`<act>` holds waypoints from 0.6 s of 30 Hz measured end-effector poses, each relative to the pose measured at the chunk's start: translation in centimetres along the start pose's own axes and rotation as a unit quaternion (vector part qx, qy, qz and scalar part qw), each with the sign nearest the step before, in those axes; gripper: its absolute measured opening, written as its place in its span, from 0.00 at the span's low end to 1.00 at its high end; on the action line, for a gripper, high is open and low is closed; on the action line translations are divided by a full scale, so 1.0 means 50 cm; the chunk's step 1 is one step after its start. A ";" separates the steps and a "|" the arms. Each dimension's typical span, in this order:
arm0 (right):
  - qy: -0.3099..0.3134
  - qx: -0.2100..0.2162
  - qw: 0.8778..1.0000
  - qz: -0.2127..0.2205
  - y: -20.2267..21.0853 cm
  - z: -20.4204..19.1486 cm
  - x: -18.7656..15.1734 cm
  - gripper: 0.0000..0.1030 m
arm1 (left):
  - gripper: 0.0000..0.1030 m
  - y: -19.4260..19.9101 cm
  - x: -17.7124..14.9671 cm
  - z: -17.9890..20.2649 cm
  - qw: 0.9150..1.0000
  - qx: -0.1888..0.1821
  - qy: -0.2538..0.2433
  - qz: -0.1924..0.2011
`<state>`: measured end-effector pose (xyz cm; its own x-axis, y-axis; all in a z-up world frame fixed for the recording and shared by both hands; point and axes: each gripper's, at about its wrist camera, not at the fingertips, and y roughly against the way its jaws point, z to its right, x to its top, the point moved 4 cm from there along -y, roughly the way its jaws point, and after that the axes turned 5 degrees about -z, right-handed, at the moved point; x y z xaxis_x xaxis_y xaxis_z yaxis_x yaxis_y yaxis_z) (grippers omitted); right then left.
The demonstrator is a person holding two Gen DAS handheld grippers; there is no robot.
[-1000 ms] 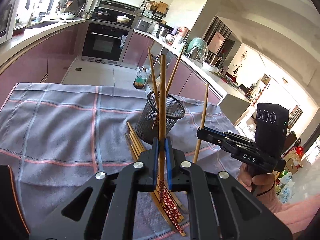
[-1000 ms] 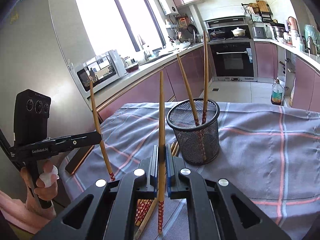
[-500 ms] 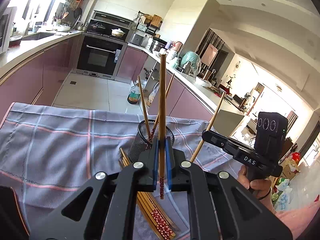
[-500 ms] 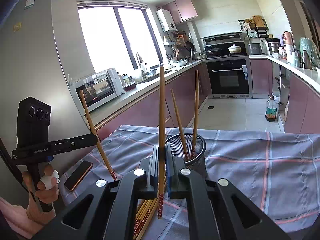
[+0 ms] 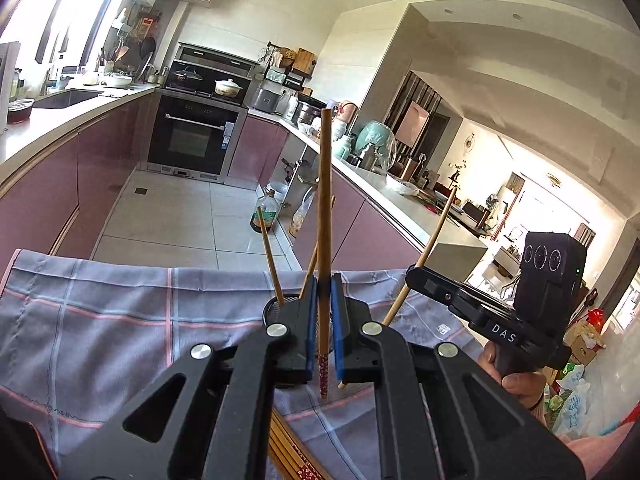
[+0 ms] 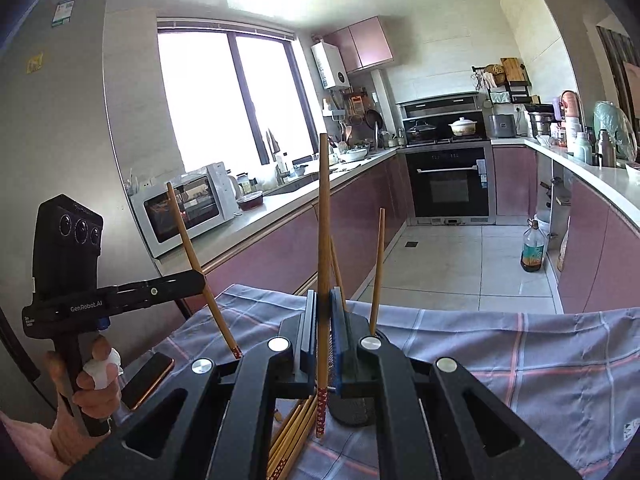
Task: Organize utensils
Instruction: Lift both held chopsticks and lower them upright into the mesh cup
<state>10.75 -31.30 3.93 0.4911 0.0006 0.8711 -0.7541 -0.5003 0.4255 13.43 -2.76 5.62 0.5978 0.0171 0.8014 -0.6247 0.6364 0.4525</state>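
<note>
My left gripper (image 5: 322, 320) is shut on a wooden chopstick (image 5: 324, 216) and holds it upright above the table. My right gripper (image 6: 322, 336) is shut on another upright chopstick (image 6: 323, 240). Each gripper shows in the other's view: the right one (image 5: 416, 276) with its chopstick, the left one (image 6: 200, 280) with its own. A black mesh cup (image 6: 356, 408) sits mostly hidden behind the fingers, with two chopsticks (image 6: 377, 268) leaning in it. In the left wrist view only the cup's rim (image 5: 272, 305) shows. Several loose chopsticks (image 6: 292, 436) lie on the cloth beside the cup.
A grey plaid cloth (image 5: 100, 320) covers the table. A phone (image 6: 148, 380) lies near the cloth's left edge. Kitchen counters, an oven (image 6: 448, 184) and a tiled floor with an oil bottle (image 6: 532, 252) lie beyond the table's far edge.
Both grippers have risen with their chopsticks; the cup and cloth now sit lower in both views and are largely hidden behind the fingers.
</note>
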 end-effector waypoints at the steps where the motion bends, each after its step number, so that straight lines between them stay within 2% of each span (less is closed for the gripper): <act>1: 0.002 -0.002 1.000 0.002 -0.002 0.001 0.006 0.05 | 0.07 -0.002 0.007 0.000 1.000 0.001 -0.001 0.002; 12: 0.007 -0.021 1.000 0.017 -0.037 0.016 0.065 0.05 | 0.07 -0.034 0.065 0.012 1.000 0.019 -0.017 0.009; 18: 0.010 -0.028 1.000 0.006 -0.067 0.021 0.066 0.05 | 0.07 -0.059 0.076 0.022 0.999 0.040 -0.031 0.006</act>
<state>15.35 -30.55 5.11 0.4740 0.0118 0.8805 -0.7831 -0.4515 0.4276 17.00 -5.44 7.77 0.5594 -0.0257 0.8285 -0.6710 0.5728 0.4708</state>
